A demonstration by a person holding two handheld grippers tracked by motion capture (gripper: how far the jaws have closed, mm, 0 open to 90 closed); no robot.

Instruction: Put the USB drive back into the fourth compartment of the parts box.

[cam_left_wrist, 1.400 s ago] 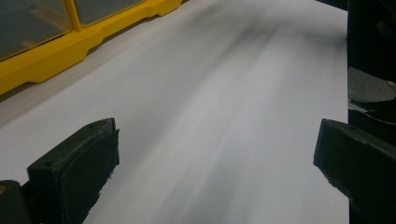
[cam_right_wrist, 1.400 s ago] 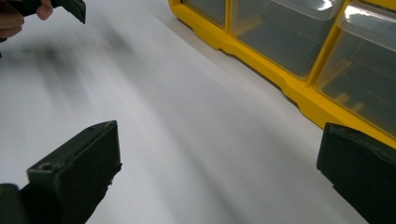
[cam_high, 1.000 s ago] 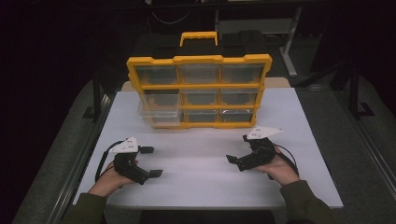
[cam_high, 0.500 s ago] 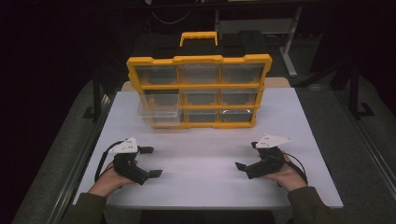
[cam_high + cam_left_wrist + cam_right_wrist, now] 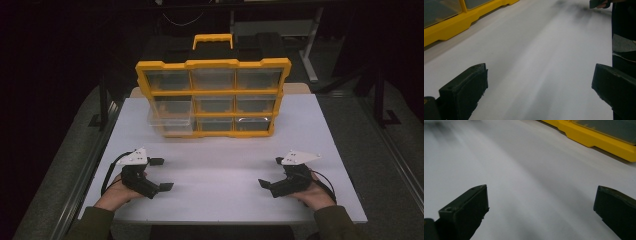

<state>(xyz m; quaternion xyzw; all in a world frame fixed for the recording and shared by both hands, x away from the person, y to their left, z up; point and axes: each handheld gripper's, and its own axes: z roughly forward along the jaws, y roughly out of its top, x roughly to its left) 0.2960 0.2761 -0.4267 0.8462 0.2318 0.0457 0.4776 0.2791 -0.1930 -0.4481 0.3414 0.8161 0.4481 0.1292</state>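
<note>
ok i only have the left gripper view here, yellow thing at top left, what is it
Observer: A yellow organiser standing upright at the far side of the white table, three rows of three clear drawers, black handle on top.
Operator: any drawer open
Observer: Yes, the middle-row drawer on the left side sticks out toward the person; the others sit flush.
Operator: where's the other gripper
Observer: The right gripper sits low over the near right part of the table, jaws wide apart and holding nothing.
Operator: and mine
Observer: The left gripper is at the near left, also open and holding nothing, well short of the organiser.
</note>
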